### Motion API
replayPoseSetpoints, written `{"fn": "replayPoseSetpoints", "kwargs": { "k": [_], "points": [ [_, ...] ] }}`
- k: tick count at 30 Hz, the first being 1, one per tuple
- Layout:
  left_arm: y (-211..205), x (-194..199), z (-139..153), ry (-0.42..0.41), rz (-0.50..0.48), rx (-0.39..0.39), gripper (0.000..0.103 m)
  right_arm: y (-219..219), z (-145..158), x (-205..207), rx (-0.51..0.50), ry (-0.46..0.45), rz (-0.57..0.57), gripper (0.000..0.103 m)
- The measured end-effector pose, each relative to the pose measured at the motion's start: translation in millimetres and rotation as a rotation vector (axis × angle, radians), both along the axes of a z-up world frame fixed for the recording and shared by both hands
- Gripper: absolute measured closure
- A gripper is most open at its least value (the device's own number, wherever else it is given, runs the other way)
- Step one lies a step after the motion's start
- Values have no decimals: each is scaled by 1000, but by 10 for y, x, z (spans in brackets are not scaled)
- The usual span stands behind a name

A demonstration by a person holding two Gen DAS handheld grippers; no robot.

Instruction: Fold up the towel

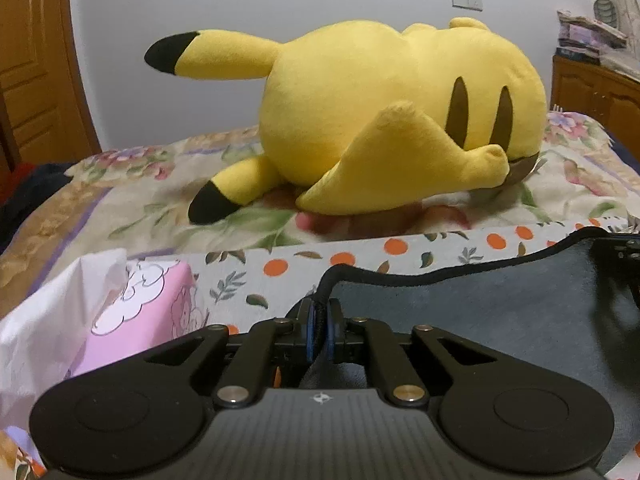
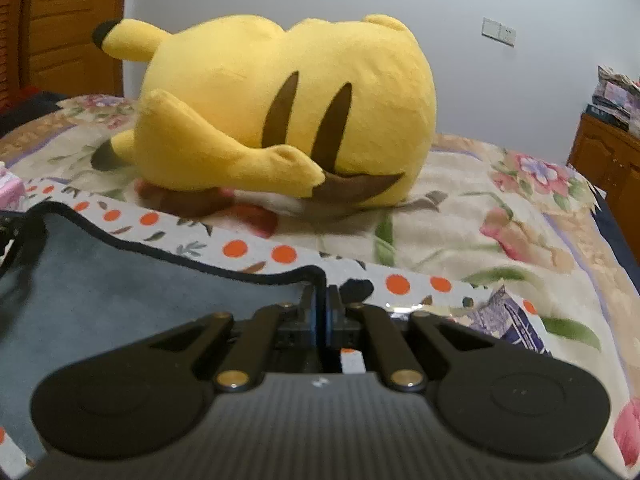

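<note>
The towel [image 1: 480, 320] is grey-blue with a dark stitched border. It is stretched between my two grippers above an orange-dotted cloth [image 1: 280, 268] on the bed. My left gripper [image 1: 319, 320] is shut on the towel's left corner, with the border pinched between its blue pads. My right gripper [image 2: 322, 308] is shut on the towel's right corner [image 2: 316, 276]; the towel [image 2: 120, 280] spreads to its left. The right gripper's black body [image 1: 624, 248] shows at the right edge of the left wrist view.
A big yellow plush [image 1: 380, 120] lies on the floral bedspread [image 2: 500, 220] just beyond the towel. A pink tissue pack [image 1: 132, 304] sits at the left. A patterned packet [image 2: 504, 316] lies by the right gripper. A wooden cabinet [image 1: 592, 88] stands at the right and a door [image 1: 32, 60] at the left.
</note>
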State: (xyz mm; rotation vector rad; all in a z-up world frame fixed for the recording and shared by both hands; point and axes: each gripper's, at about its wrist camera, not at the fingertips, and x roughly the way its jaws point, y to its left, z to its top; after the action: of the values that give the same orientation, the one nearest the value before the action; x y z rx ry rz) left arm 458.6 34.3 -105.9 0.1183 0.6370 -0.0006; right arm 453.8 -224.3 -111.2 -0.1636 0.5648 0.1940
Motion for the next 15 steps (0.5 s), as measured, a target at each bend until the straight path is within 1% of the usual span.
{"fn": "replayPoseSetpoints", "kwargs": {
  "k": [1, 2, 3, 4, 5, 6, 7, 9, 15],
  "points": [
    [4, -11, -2, 0, -1, -1, 84, -2, 5, 0, 4, 7, -3, 94],
    [3, -23, -2, 1, -2, 2, 70, -5, 16, -9, 9, 9, -4, 89],
    [1, -36, 0, 0, -3, 5, 60, -6, 22, -18, 13, 8, -3, 87],
    [0, -55, 5, -4, -5, 7, 58, -5, 31, -29, 12, 10, -6, 75],
    [-6, -66, 9, -4, -6, 10, 57, -4, 38, -42, 14, 12, -9, 58],
    [-9, -84, 13, -1, -10, 10, 56, -10, 51, -68, 23, 10, -7, 53],
    [-13, -103, 16, 4, -14, 9, 55, -14, 62, -97, 29, 8, 0, 52],
    [-27, -171, 21, 16, -25, 7, 48, -17, 67, -136, 32, 21, 6, 52],
    [-79, -476, 14, 51, -65, -12, 44, -47, 27, -421, 71, 53, 14, 52]
  ]
}}
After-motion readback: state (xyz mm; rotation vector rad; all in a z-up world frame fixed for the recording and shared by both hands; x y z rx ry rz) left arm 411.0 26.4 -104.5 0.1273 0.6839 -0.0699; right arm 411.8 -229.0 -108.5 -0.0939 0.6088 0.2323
